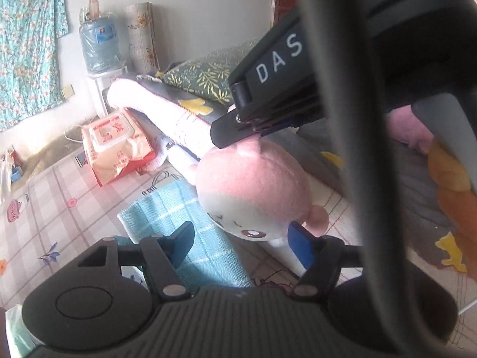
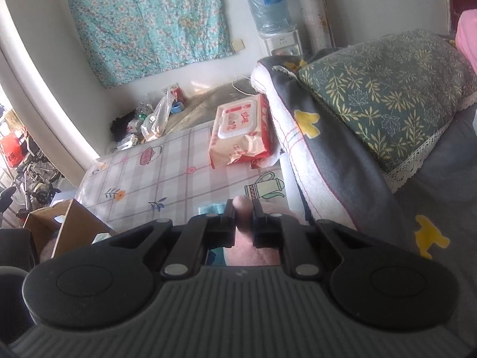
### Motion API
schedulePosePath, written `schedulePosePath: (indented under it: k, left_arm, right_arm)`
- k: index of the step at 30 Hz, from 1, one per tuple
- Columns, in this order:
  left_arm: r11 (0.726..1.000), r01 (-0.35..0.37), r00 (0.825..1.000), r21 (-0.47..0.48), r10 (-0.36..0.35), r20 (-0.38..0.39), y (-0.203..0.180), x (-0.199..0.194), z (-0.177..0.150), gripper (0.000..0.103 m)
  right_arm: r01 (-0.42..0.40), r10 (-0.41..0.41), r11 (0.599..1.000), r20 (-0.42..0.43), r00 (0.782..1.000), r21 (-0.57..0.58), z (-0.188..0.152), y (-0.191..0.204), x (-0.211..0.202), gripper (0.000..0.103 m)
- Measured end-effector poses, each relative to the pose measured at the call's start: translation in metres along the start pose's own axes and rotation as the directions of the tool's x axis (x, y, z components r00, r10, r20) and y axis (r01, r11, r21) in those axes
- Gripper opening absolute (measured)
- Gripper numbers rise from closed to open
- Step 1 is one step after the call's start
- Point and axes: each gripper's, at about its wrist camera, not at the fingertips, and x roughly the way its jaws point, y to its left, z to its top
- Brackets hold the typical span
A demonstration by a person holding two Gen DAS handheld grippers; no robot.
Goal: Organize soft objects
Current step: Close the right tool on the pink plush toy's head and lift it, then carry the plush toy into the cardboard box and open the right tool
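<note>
On the checked bedsheet (image 1: 44,208), little of the tidying looked done, judging by how things lay: a pink plush toy (image 1: 253,188) hung lifted above a folded blue towel (image 1: 179,226), while a pack of wet wipes (image 1: 116,146) lay loose near the wall and a folded quilt (image 1: 167,110) with a leaf-print pillow (image 1: 202,80) on it sat alongside. The toy had been picked up but not yet set anywhere, so its placing, and probably the towel's, seemed still to come. The right gripper (image 2: 244,208) was squeezed nearly closed on a small pink nub of the toy, an ear or tuft, which stood pinched between its two black fingers in the right wrist view; from the left wrist view the same gripper (image 1: 238,137) showed above the toy's head, gripping it at the top so that the face hung downward. The left gripper (image 1: 241,238) stood partly open with nothing in it; the toy's face and one round ear dangled between and just beyond its blue pads (image 1: 301,244), apparently not pressed by either. Beneath it the towel lay flat on the sheet. A secure hold by the left jaws would likely call for closing around the head.
</note>
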Motion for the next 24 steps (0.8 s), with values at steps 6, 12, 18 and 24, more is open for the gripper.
schedulePosePath:
  k: [6,12,18,24]
  left_arm:
    - [0.999,-0.035,0.991,0.002,0.035,0.129,0.001,-0.069,-0.005,0.071]
    - [0.994,-0.094,0.978,-0.057,0.102,0.181,0.017,-0.143,-0.025,0.071]
    - [0.970,-0.140,0.961,-0.197,0.181,0.207,0.059,-0.218,-0.064,0.071]
    - [0.892,-0.233,0.928,-0.386,0.323,0.184,0.110,-0.279,-0.124,0.071]
  right_arm:
    - [-0.065,0.071,0.993,0.055,0.996,-0.101,0.004,0.054,-0.057,0.008]
    - [-0.165,0.180,0.965,0.055,0.982,-0.205,0.001,0.122,-0.097,0.008]
    - [-0.319,0.329,0.901,-0.013,0.944,-0.293,-0.006,0.208,-0.116,0.008]
    - [-0.503,0.472,0.783,-0.178,0.864,-0.367,-0.032,0.325,-0.097,0.008]
